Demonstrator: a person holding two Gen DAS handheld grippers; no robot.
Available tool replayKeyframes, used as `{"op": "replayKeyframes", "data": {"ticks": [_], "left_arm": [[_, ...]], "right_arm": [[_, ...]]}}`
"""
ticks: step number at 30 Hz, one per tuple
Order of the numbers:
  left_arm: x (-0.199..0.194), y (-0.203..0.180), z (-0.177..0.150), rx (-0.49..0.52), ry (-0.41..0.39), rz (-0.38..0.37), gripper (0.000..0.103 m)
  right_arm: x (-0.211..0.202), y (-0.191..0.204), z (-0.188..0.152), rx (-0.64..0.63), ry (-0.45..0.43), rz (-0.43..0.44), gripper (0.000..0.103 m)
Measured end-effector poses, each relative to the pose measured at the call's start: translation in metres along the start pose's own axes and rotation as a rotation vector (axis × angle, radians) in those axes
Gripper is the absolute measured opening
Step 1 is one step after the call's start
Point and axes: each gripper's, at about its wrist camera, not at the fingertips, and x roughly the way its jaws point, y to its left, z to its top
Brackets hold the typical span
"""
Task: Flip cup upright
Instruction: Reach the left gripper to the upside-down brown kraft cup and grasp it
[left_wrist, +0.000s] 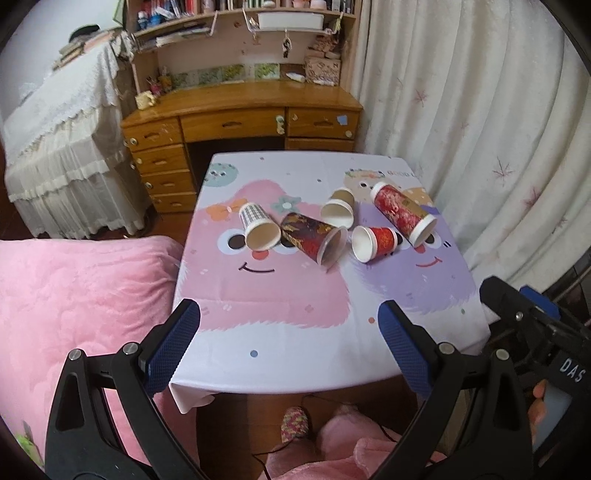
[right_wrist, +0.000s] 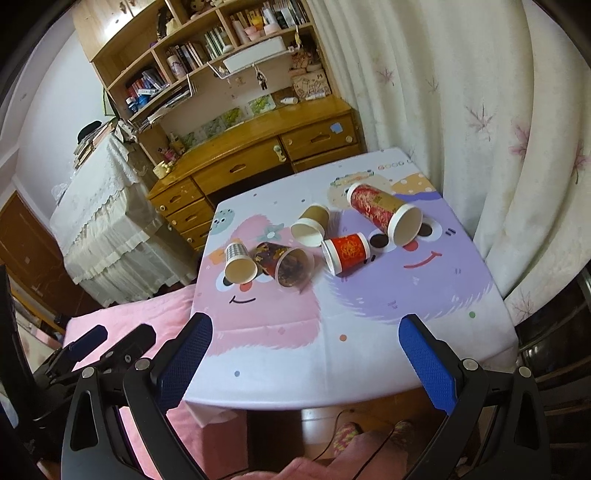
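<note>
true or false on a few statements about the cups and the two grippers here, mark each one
1. Five cups lie on their sides on the table. True.
2. The left gripper is shut on a cup. False: its fingers are spread open and hold nothing.
3. The checked cup stands upright. False: it lies tipped over, mouth toward the camera.
4. The small red cup lies between the dark floral cup and the tall red cup. True.
5. The right gripper touches the tall red cup. False: it hovers open at the near edge, clear of all cups.
</note>
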Motion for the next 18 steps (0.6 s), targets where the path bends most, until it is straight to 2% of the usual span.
{"op": "replayKeyframes", "data": {"ticks": [4,8,10,13,18], "left_arm": [[0.015,0.01,0.006,-0.008,0.05,-0.042,0.096],[0.033,0.008,0.02,0.013,0.074,-0.052,0.096],[0.045,0.004,0.03,0.029,0.093,-0.06,0.096],[0.069,-0.005,0.048,0.064,0.121,-0.076,0.096],[0.117,-0.025,0.082,0.121,0.184,-0.09,0.096]], "right_arm": [[-0.006,0.028,-0.009,-0.123,-0.069,-0.1,0.103],[-0.002,0.045,-0.016,-0.25,-0.082,-0.162,0.103],[0.005,0.043,-0.013,-0.258,-0.062,-0.176,0.103],[0.016,0.032,-0.007,-0.226,-0.042,-0.151,0.103],[0.053,0.001,0.023,-0.2,-0.02,-0.136,0.103]]}}
